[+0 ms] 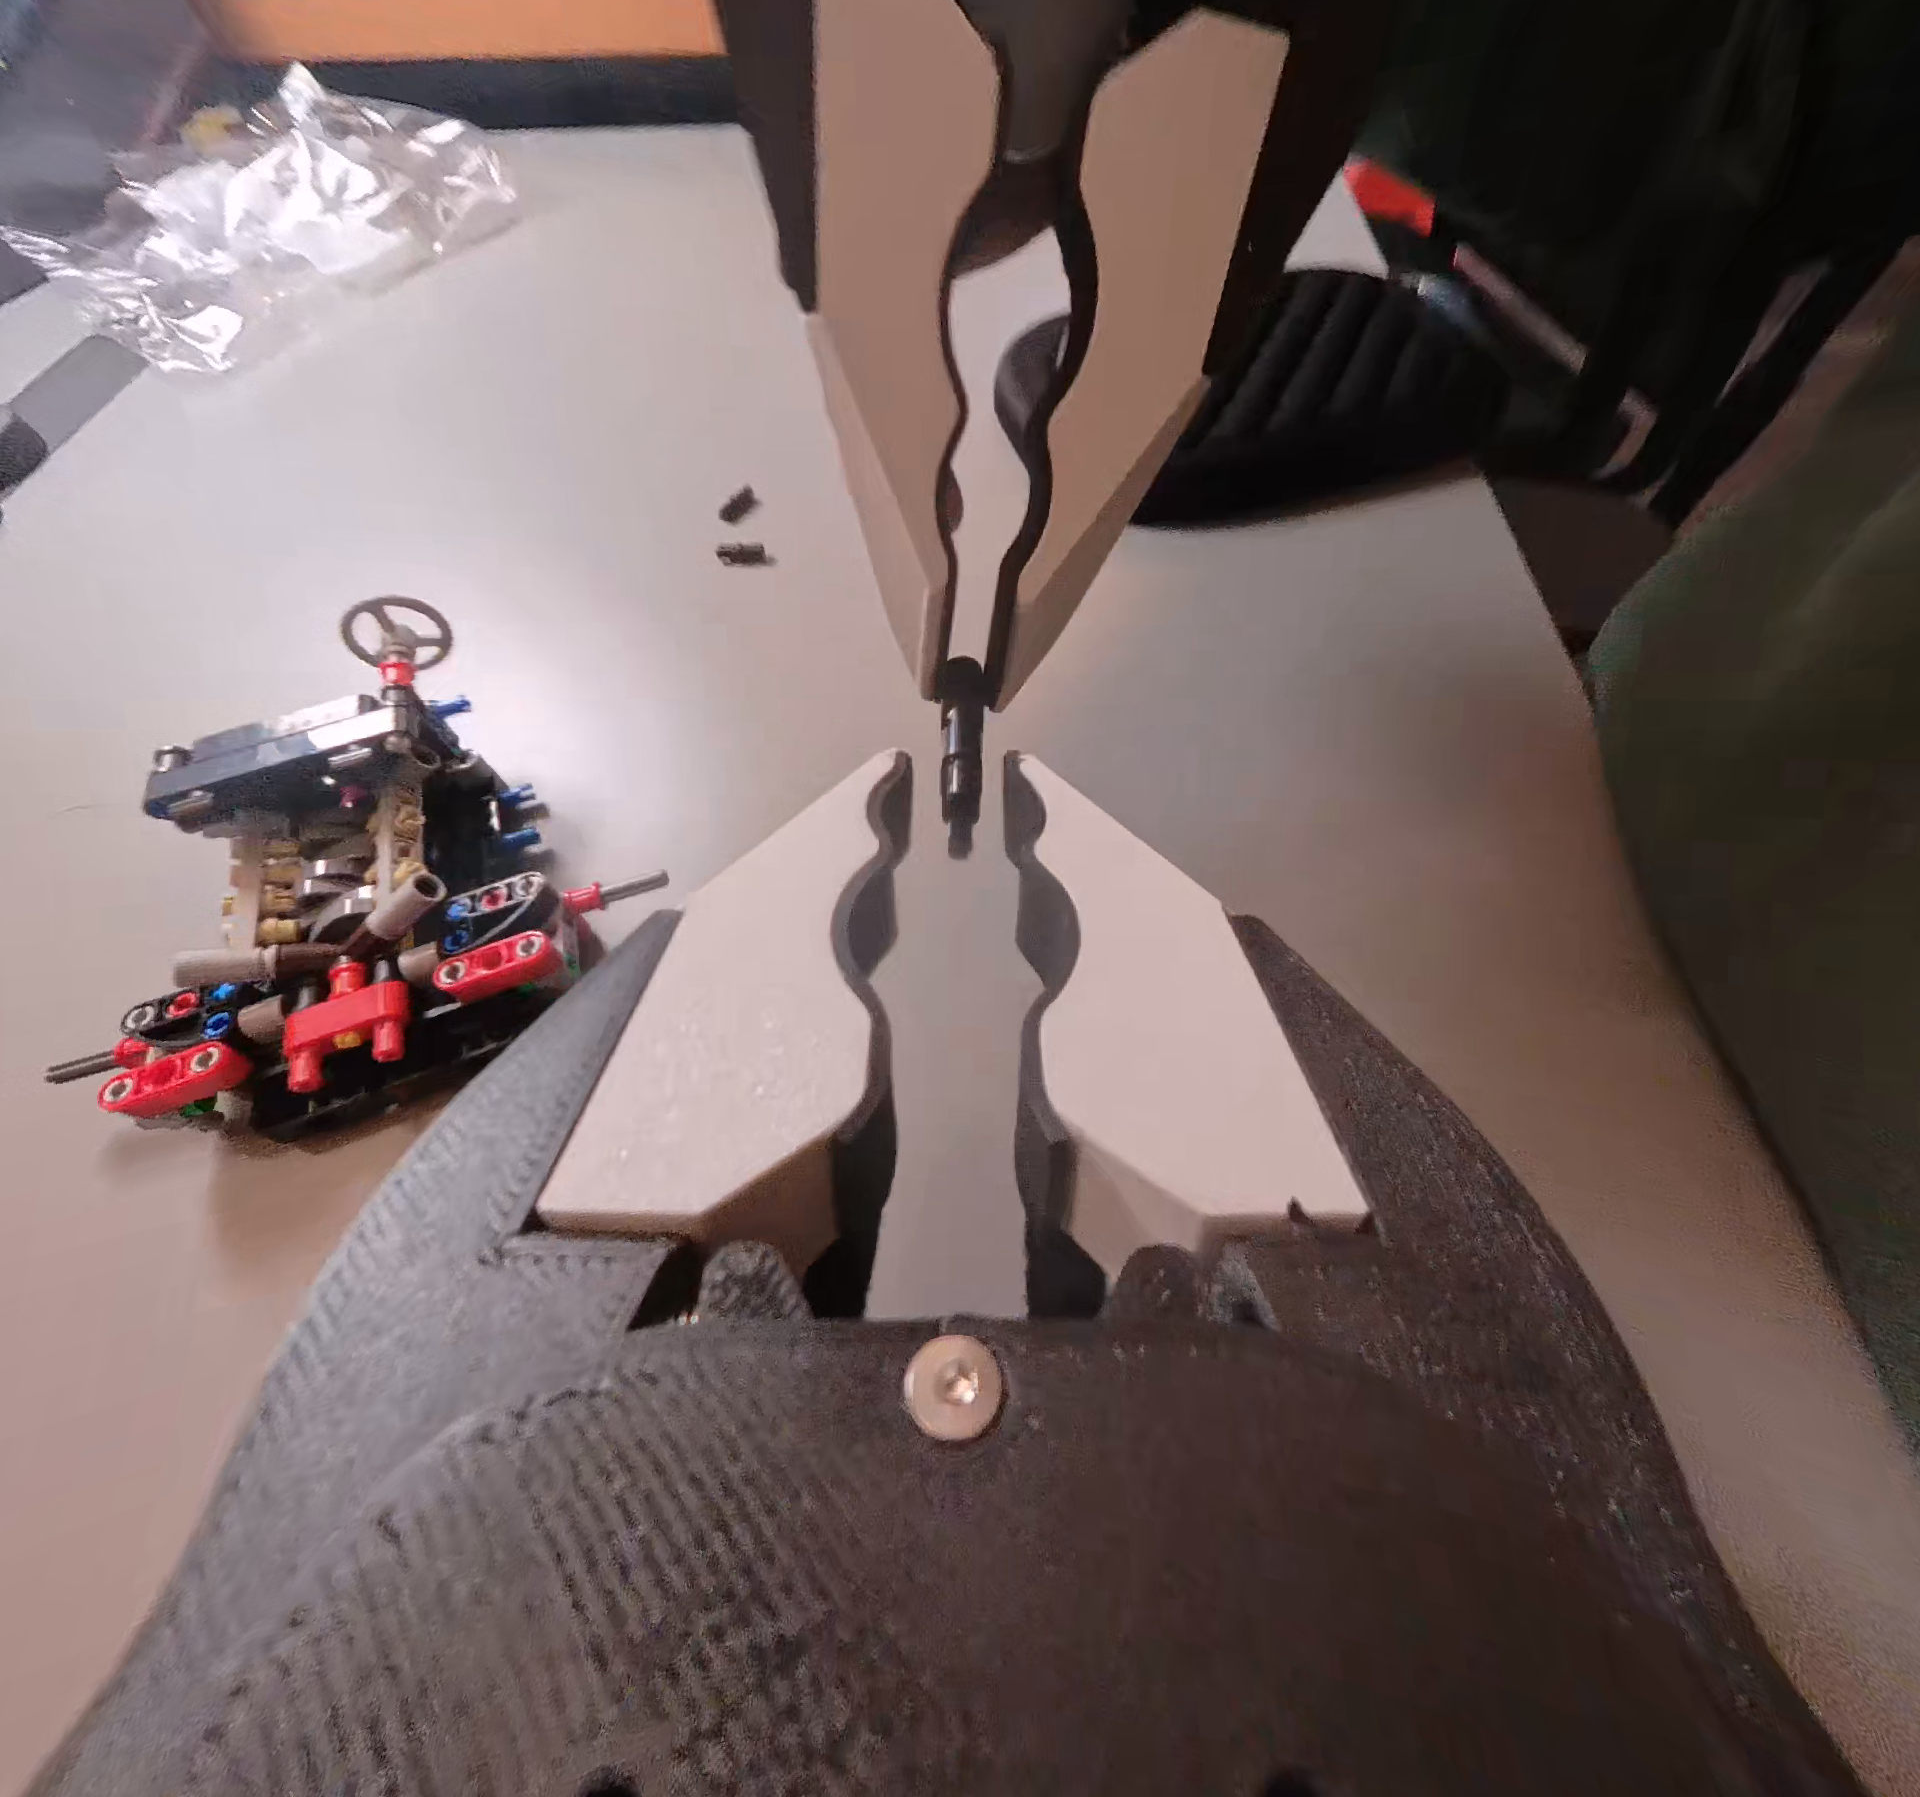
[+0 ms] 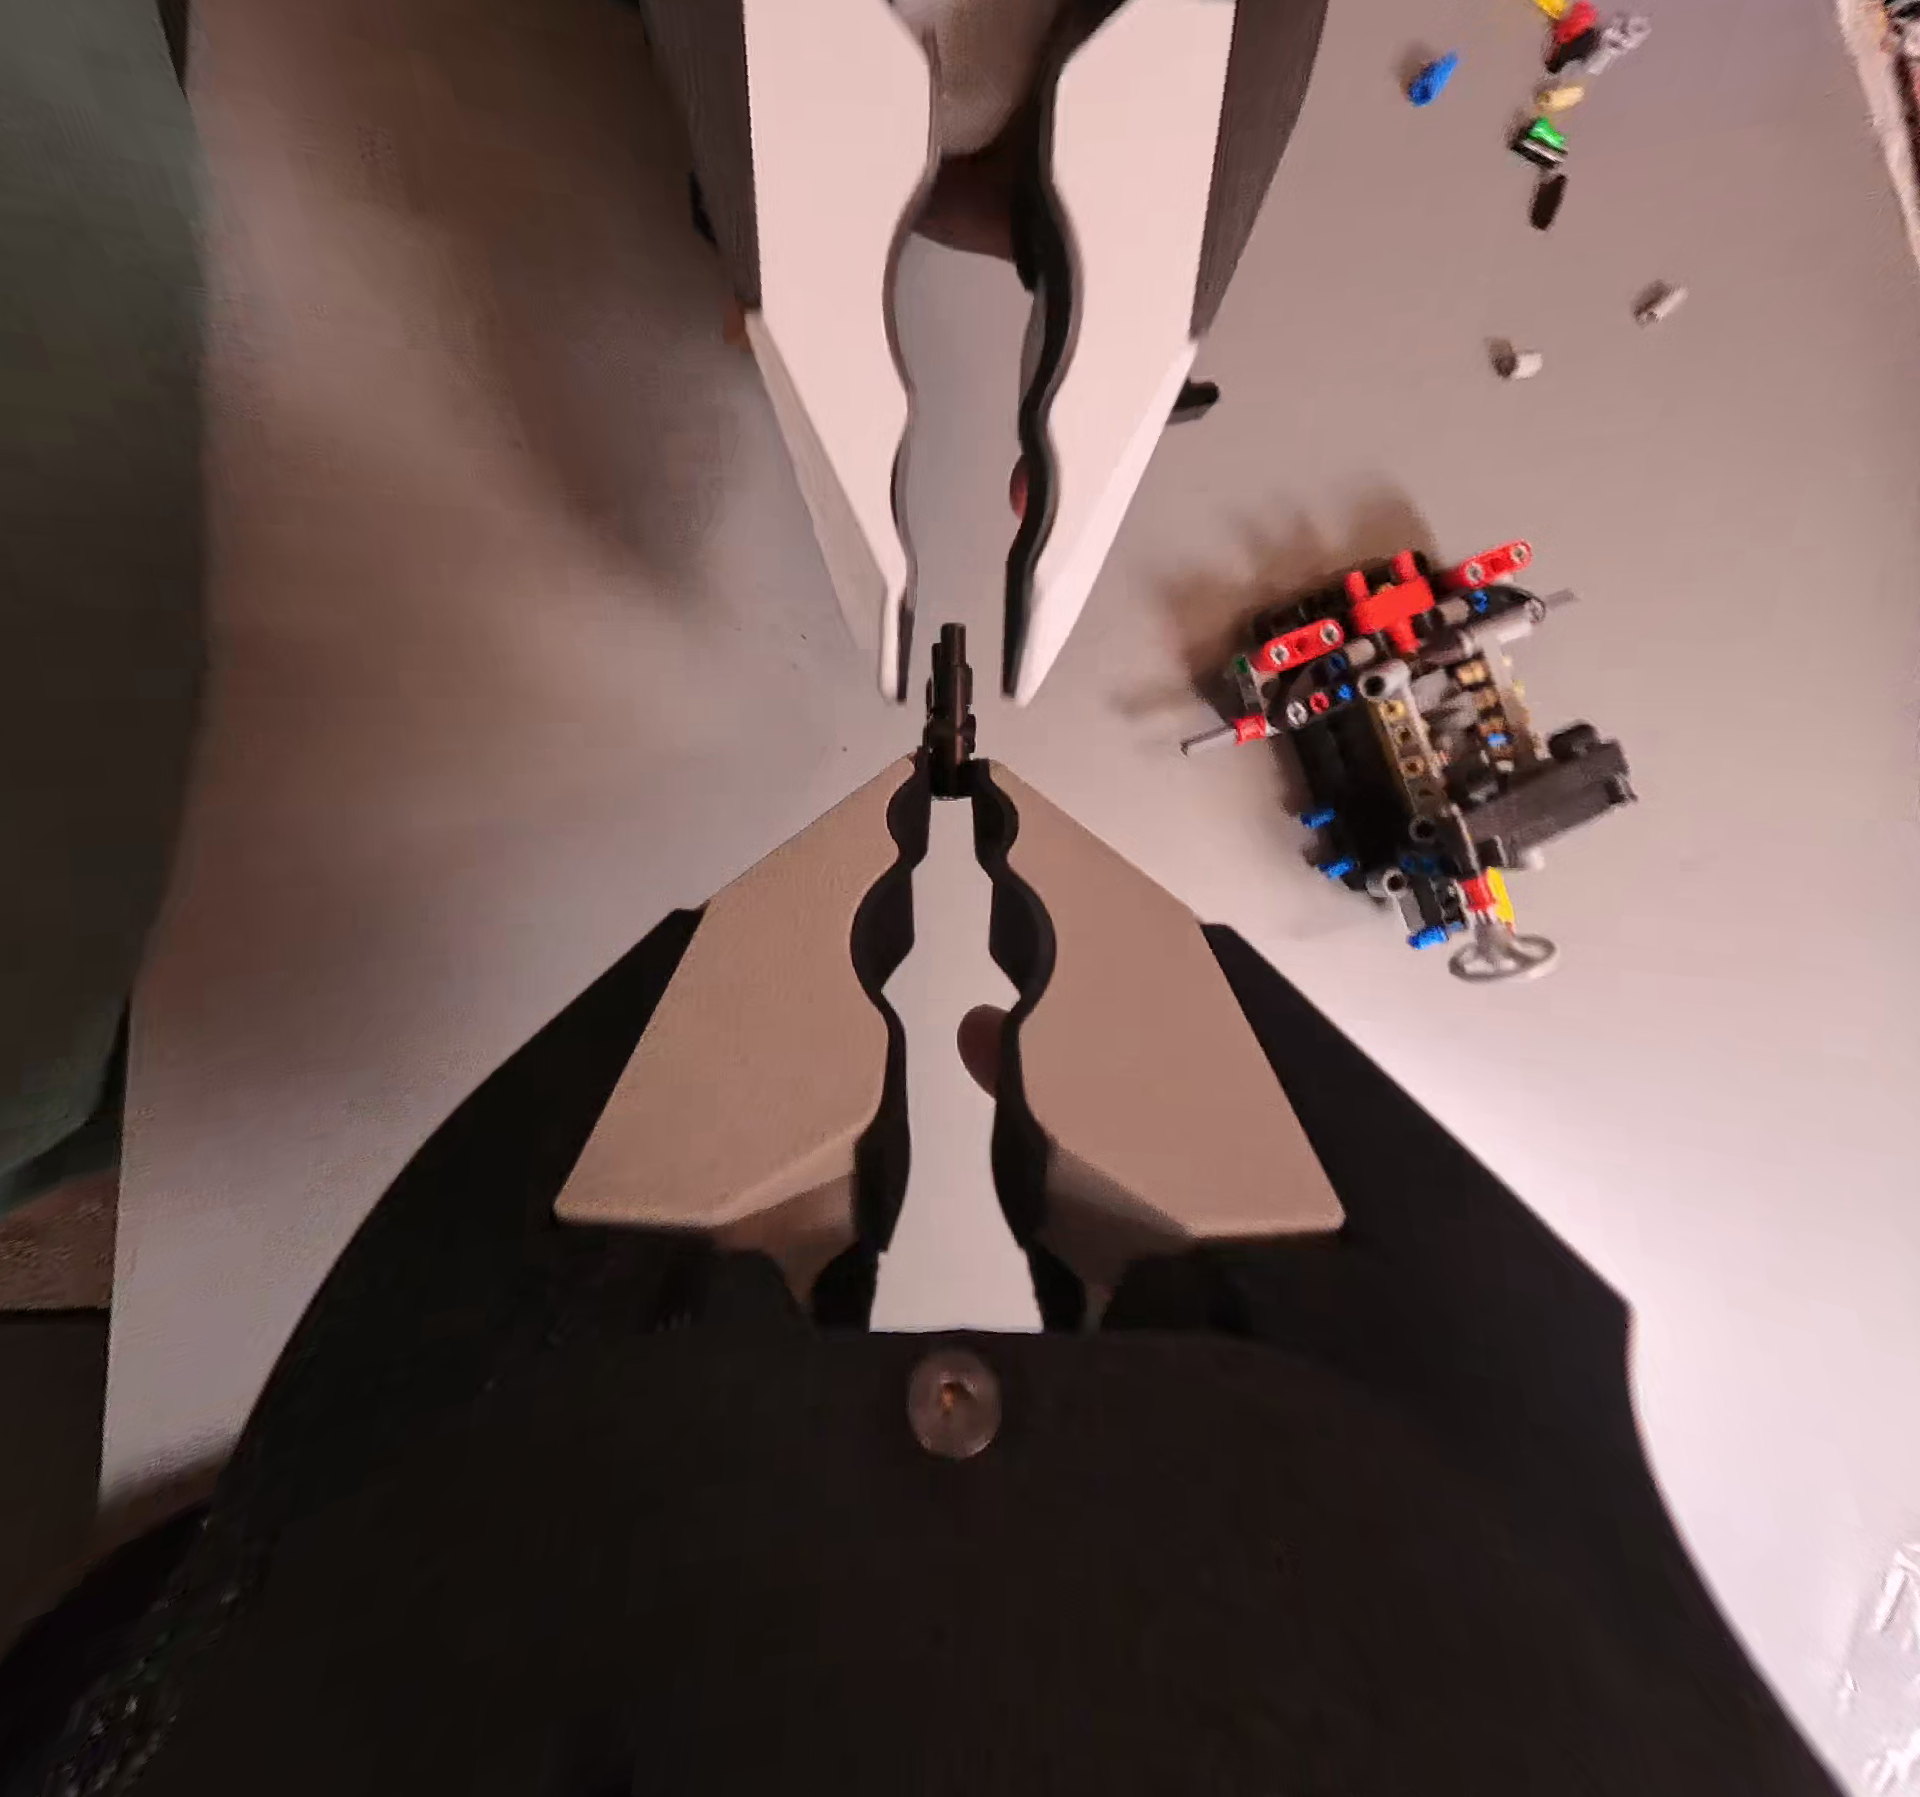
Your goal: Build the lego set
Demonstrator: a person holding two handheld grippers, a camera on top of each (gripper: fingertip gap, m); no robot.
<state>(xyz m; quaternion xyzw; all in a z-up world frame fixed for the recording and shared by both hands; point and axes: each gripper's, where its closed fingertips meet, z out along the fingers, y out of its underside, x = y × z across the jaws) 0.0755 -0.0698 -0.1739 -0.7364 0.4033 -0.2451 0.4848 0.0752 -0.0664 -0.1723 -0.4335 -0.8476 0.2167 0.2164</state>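
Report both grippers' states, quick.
Left gripper: open, its fingertips either side of the black pin without gripping it.
Right gripper: shut on the black pin's other end.

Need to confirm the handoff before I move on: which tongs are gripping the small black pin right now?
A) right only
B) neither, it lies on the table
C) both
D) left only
A: the right tongs are shut on the black pin, while the left tongs stand open around its free end.

Left tongs (image 1: 958,760) parted around black pin (image 1: 958,760), right tongs (image 1: 964,698) pinching its far end, lego model (image 1: 343,885) beside on table (image 1: 623,397)
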